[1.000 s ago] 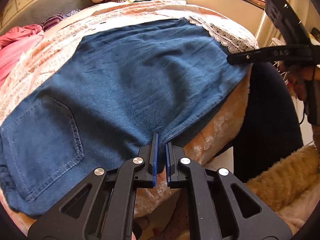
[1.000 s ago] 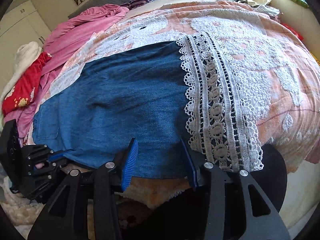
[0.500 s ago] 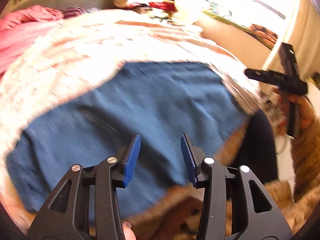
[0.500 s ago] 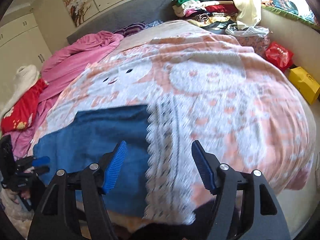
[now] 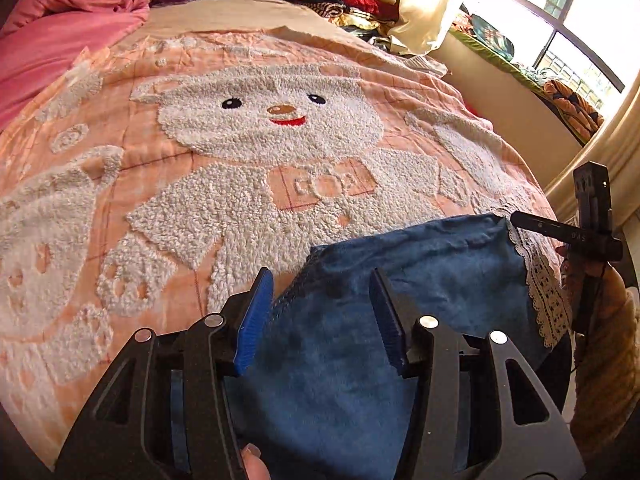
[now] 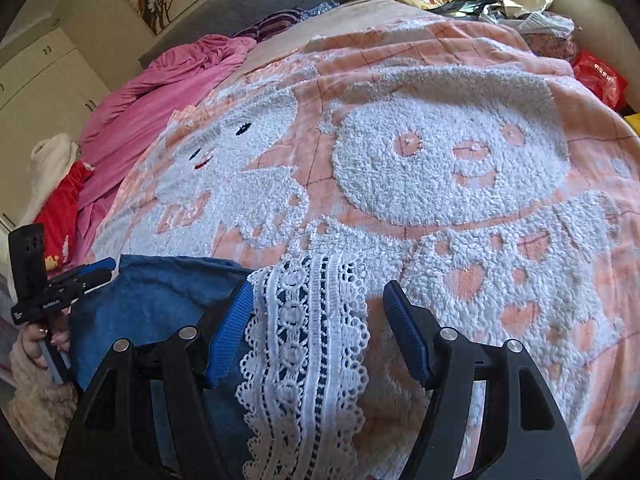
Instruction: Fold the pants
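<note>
Bed blanket (image 5: pixel 168 184) w/ 1 folded pants (image 5: pixel 420 280), 2 grippers gaping.

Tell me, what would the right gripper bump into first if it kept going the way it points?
Probably the white lace trim on the blue pants: it lies between the open right gripper's fingers, though depth is unclear.

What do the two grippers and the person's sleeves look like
Both the left gripper and right gripper are black angular frames with silver rivets and ribbed blue finger pads. Small white lettering marks their sides. The sleeves are fuzzy tan fleece.
</note>
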The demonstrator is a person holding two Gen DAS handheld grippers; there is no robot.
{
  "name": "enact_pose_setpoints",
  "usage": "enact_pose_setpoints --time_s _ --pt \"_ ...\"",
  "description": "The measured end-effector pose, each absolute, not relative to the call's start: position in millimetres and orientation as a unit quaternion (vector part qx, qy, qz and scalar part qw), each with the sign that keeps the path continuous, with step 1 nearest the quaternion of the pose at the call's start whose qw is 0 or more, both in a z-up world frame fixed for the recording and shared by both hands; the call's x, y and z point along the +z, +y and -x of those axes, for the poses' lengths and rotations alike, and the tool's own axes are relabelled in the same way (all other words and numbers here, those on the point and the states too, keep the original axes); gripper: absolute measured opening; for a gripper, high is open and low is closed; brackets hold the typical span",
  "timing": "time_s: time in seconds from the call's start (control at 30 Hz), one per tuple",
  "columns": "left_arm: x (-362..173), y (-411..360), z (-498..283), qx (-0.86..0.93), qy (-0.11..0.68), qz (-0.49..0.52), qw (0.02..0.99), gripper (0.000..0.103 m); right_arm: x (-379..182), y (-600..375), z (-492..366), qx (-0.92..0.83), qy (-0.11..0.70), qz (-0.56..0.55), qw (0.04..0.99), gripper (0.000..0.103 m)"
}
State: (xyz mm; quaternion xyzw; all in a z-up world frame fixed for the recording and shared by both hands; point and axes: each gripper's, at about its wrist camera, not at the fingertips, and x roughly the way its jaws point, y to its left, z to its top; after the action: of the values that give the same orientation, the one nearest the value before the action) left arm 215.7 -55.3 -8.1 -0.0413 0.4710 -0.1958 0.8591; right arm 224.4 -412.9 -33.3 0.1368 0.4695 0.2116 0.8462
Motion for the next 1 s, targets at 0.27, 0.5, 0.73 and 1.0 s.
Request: enact_pose_setpoints --time_s 0.27,0.5,0.73,1.0 --pt "-40.8 -60.3 -233.0 -0.230 0.498 0.075 0.833 0.037 -43.3 -411.4 -228.0 0.277 0.463 -0.138 0.831 0.053" --pt "-22.3 -73.6 -219.7 -0.231 0.478 0.060 0.845 0.006 -18.9 -403.0 -214.9 0.322 0.427 -0.130 0.835 0.018" --pt "-15.9 -91.3 -237.3 -0.187 0.465 0.018 0.865 0.006 13.5 -391.3 -250.7 0.306 0.412 -0.054 0.856 0.018" --pt "-47.0 -92.4 -242.9 -0.148 0.473 0.016 0.868 0.009 -38.9 -370.1 -278.9 0.278 0.463 0.019 0.841 0.021"
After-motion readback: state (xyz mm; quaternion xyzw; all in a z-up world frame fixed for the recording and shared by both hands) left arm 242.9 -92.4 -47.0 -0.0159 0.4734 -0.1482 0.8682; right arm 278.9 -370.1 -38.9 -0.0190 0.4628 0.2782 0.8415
